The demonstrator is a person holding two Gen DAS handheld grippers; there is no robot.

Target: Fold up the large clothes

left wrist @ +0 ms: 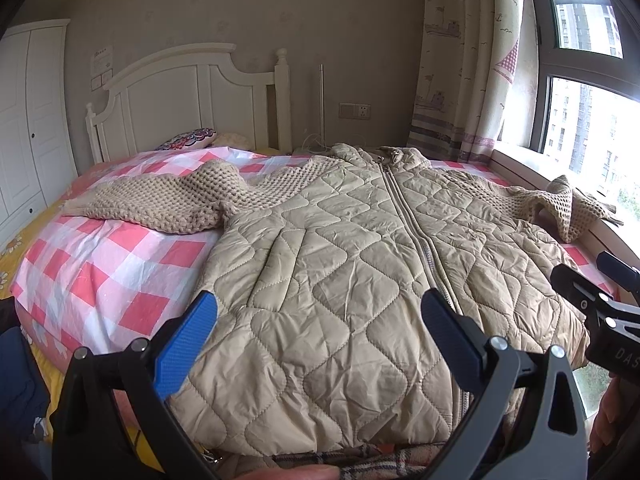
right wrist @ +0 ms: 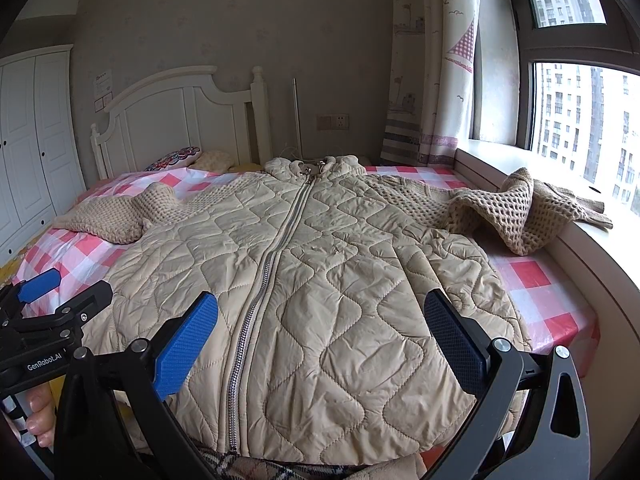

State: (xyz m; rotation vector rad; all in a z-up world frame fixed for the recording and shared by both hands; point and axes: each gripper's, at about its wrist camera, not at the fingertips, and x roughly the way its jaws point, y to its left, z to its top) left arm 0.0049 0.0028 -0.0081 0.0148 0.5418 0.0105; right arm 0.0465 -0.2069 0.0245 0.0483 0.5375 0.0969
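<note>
Beige quilted jacket (left wrist: 344, 264) lies flat, front up, zipped, on the bed (left wrist: 100, 276) with the pink-checked cover; collar toward the headboard (left wrist: 192, 92) at 12 o'clock, hem at 6 o'clock nearest the cameras. Zipper (right wrist: 276, 264) runs down the middle. Left knit sleeve (left wrist: 160, 204) spread out on the cover at 10 o'clock. Right knit sleeve (right wrist: 520, 208) bunched, draped onto the window ledge (right wrist: 592, 248) at 2 o'clock. Left gripper (left wrist: 320, 312) wide open above the hem left of the zipper, holding nothing. Right gripper (right wrist: 320, 312) wide open above the hem right of the zipper, holding nothing. Contact with the fabric: cannot tell. Wardrobe (right wrist: 28, 140) at 9 o'clock, curtain (left wrist: 468, 52) at 1 o'clock.
</note>
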